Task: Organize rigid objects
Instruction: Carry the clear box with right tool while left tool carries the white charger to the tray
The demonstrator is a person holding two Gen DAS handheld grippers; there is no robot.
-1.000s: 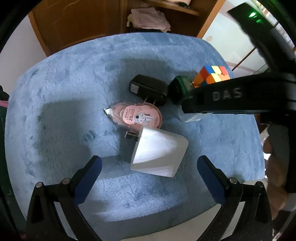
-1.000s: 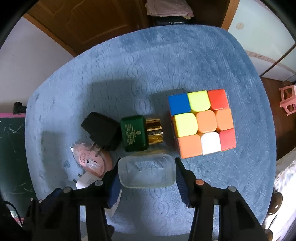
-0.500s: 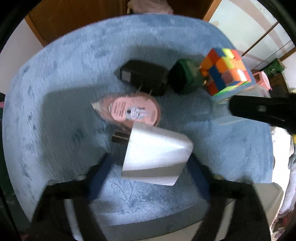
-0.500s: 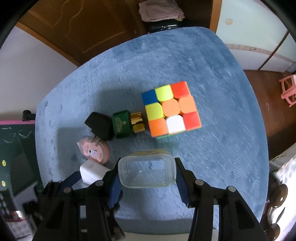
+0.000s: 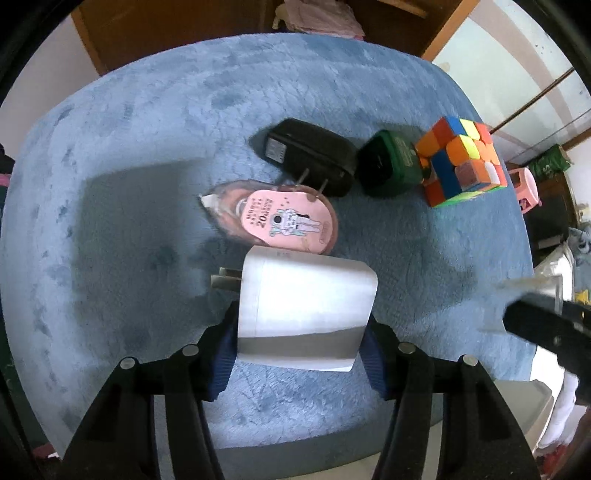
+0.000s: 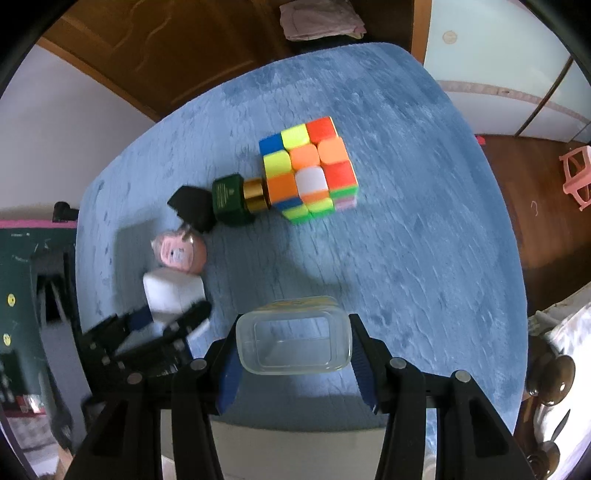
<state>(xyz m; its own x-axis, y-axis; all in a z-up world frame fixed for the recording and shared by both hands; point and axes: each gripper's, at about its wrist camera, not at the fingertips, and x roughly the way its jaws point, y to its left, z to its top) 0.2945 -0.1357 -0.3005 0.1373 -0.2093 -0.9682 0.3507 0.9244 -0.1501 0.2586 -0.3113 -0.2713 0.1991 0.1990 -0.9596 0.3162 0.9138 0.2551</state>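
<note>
My left gripper is shut on a white plug adapter, its prongs pointing left; it also shows in the right wrist view. My right gripper is shut on a clear plastic box held above the blue mat. On the mat lie a pink correction-tape dispenser, a black charger, a green bottle with a gold cap and a colour cube.
The blue mat covers a small table. Wooden furniture with folded cloth stands behind. A pink stool is on the floor at right. The right gripper's arm crosses the left view's right side.
My left gripper has closed on the white adapter. My right gripper has lifted and pulled back from the cube and bottle with the clear box in it.
</note>
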